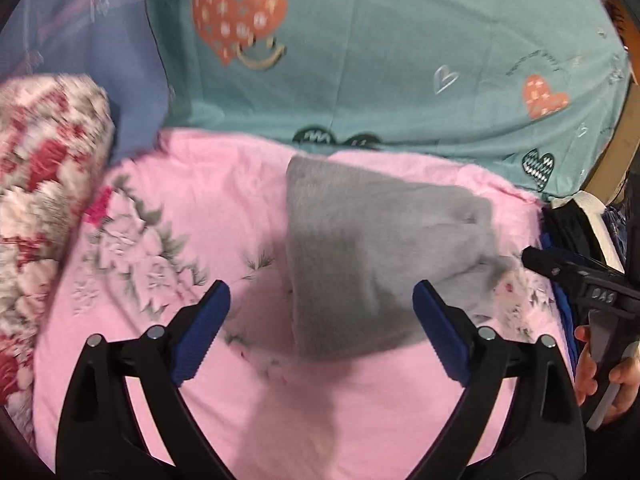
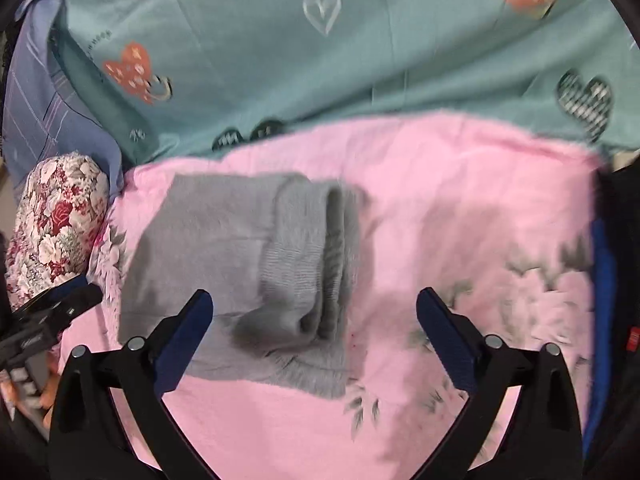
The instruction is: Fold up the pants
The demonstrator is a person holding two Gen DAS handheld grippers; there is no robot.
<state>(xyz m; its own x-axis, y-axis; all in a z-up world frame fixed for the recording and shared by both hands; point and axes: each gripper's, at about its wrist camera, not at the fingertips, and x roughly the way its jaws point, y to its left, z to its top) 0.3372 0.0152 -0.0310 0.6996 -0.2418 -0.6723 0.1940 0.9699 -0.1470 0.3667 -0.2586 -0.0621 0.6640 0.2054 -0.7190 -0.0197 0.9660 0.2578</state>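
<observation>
At the bottom of the left wrist view, the left gripper (image 1: 321, 298), black-armed with blue ribbed pads, stands with its jaws spread wide and nothing between them. Its right pad overlaps the lower right edge of the folded grey fleece pants (image 1: 376, 256); whether it touches the cloth cannot be told. The pants lie as a compact, roughly rectangular bundle at the centre of the frame on the pink plush blanket with a floral print (image 1: 200, 208). At the right edge of this view appears the right gripper's black body, held in the person's right hand (image 1: 600, 376).

At the bottom of the right wrist view, the right gripper (image 2: 314, 306) likewise has its jaws wide apart and holds nothing. Its left pad overlaps the lower part of the grey bundle (image 2: 240, 240), which here lies left of centre, its ribbed cuffs stacked in a fold facing the right of the frame. The pink blanket (image 2: 460, 208) fills the lower and right portions. At the lower left edge the left gripper's black body and the person's left hand (image 2: 40, 396) are partly visible.

Above the blanket in both views spreads a teal bedsheet printed with orange and dark hearts (image 1: 380, 60) (image 2: 260, 48). At the left lies a red-and-white rose-patterned bolster pillow (image 1: 44, 184) (image 2: 60, 228), with a blue-purple plaid cloth (image 1: 92, 40) (image 2: 40, 112) in the upper left corner.
</observation>
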